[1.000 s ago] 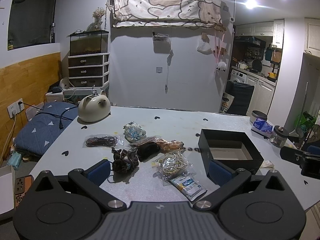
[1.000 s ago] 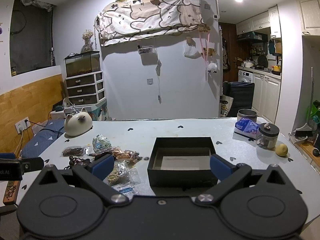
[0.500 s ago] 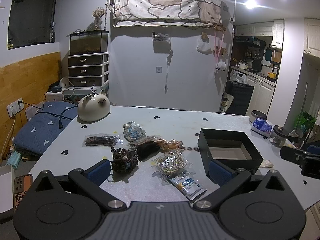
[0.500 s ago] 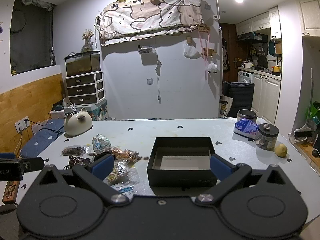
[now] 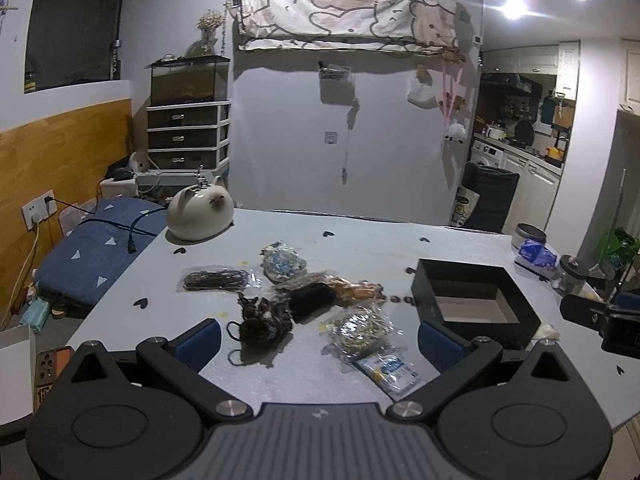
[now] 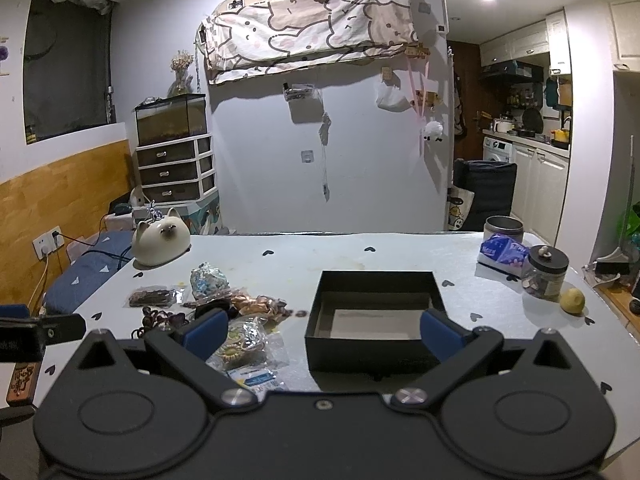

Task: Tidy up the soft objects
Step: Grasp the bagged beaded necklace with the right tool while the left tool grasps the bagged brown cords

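While both claws gape, the dark scrunchie [image 5: 262,318] lies between the left claw [image 5: 320,338] fingers.

Bagged soft items [image 5: 304,300] clustered beside open black box [image 5: 472,300]

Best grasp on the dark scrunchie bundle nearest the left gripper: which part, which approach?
Judging by shape, pinch the bunched fabric body of the dark scrunchie bundle, not the thin loop trailing toward the camera. Bring the left gripper from above: it lies low on the table, with a black pouch crowding its right side.
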